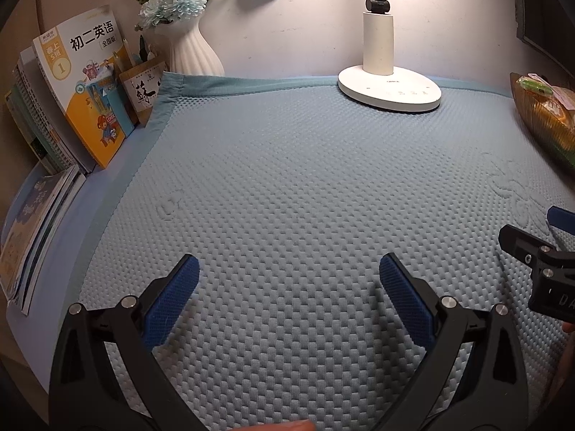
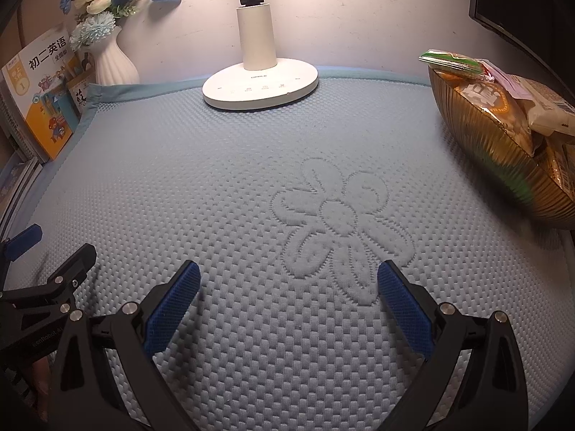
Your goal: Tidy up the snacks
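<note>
A golden ribbed bowl [image 2: 478,133] stands at the right edge of the blue textured mat [image 2: 215,165], filled with snack packets [image 2: 499,100]; a green-striped packet [image 2: 452,63] lies on top at the back. The same bowl [image 1: 542,122] shows at the right edge of the left wrist view. My right gripper [image 2: 289,280] hovers open over the mat beside an embossed flower, nothing between its blue pads. My left gripper [image 1: 289,273] is open too, over bare mat [image 1: 287,179]. Each gripper peeks into the other's view at the side.
A white desk lamp [image 2: 258,86] stands at the back middle. A white vase of blue and white flowers [image 1: 190,50] and upright books [image 1: 82,86] sit at the back left, with flat books [image 1: 32,237] along the left edge. A dark monitor corner [image 2: 510,14] is at the upper right.
</note>
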Motion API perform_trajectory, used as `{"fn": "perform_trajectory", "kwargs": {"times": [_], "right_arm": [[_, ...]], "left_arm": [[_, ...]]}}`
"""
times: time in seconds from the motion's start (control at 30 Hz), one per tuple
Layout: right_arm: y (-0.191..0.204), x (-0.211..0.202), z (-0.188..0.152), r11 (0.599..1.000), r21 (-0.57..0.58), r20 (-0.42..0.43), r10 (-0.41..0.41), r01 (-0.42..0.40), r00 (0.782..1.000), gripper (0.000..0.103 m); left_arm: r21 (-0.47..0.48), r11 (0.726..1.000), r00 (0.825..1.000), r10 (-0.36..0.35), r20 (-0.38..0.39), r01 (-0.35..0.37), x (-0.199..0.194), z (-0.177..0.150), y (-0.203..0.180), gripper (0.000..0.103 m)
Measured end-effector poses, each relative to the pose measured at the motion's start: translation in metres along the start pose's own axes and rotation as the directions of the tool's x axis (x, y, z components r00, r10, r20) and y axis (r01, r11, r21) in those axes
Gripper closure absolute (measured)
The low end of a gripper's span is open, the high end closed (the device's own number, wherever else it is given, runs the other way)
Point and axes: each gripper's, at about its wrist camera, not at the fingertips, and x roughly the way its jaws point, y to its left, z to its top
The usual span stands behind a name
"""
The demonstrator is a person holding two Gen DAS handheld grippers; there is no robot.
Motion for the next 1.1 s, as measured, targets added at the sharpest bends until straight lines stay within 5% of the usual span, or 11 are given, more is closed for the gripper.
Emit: {"fn": "perform_trajectory", "kwargs": {"times": [1.1], "right_arm": [[-0.005,-0.008,0.001,0.999,0.038,0.03,-0.012,0.011,0.999,0.005]], "left_arm": [[-0.109,0.99,0.995,-0.088,-0.043,0.083,0.011,0.0,0.02,0.003]]}}
